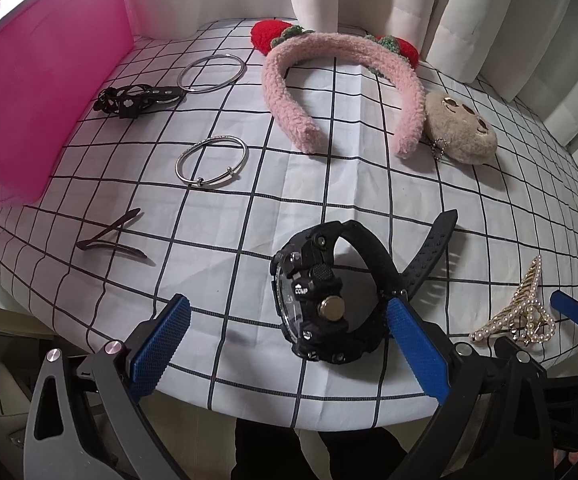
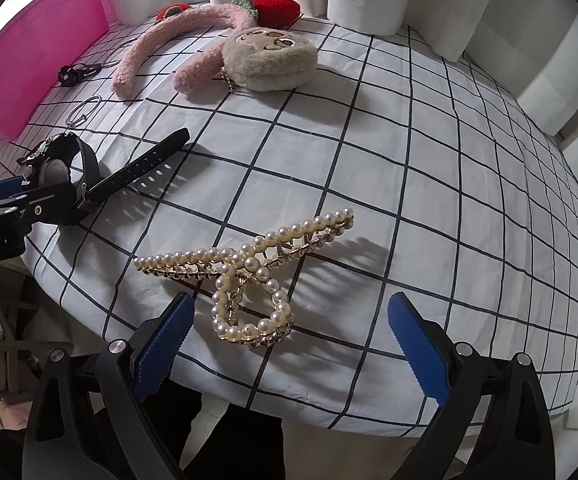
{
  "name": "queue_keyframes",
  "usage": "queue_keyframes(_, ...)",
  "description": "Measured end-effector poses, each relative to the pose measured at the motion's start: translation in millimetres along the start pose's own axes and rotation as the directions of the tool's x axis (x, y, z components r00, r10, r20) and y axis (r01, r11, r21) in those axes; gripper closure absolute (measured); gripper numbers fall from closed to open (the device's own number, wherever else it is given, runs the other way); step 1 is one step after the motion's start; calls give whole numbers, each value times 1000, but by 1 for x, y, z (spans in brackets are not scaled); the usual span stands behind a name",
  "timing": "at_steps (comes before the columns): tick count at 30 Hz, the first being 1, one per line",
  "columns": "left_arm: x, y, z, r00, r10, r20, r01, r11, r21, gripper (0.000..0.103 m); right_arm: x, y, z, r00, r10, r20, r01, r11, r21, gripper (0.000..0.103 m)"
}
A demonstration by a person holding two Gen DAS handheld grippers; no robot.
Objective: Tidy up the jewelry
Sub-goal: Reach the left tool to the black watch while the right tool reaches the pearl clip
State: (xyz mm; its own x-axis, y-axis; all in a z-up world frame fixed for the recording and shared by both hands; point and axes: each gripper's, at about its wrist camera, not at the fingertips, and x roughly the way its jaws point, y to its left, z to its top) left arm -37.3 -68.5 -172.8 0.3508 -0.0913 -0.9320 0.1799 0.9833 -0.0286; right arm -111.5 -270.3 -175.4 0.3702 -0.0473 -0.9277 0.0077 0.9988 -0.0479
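A black sports watch [image 1: 325, 292] lies on its side on the checked cloth, between the spread blue pads of my open left gripper [image 1: 289, 340], nearer the right pad; it shows again, watch [image 2: 61, 168], in the right wrist view. A pearl hair claw [image 2: 249, 276] lies just ahead of my open right gripper [image 2: 289, 340], its looped end between the pads; the hair claw [image 1: 517, 312] also appears at the right of the left wrist view. Two silver bangles [image 1: 212, 73] [image 1: 212, 162], a black clip bundle [image 1: 137, 98] and a dark hairpin [image 1: 109, 240] lie to the left.
A pink bin [image 1: 41, 92] stands at the far left. A fuzzy pink headband [image 1: 341, 88] with red strawberries and a beige plush charm [image 1: 461, 128] lie at the back. White padded wall [image 2: 549, 60] rings the table. The table's front edge [image 1: 289, 412] is right under both grippers.
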Motion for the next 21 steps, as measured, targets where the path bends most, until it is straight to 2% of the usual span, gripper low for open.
queue_keyframes(6, 10, 11, 2, 1000, 1, -14, -2, 998, -64, 6, 4, -1, 4, 1000, 4, 8, -3, 1000, -9, 9)
queue_keyframes(14, 23, 13, -3, 999, 37, -21, -38, 998, -58, 6, 9, -1, 6, 1000, -3, 18, 3, 1000, -13, 9)
queue_keyframes(21, 23, 11, -6, 997, 57, 43, -55, 997, -51, 6, 9, -3, 1, 997, 16, 69, -14, 1000, -23, 9)
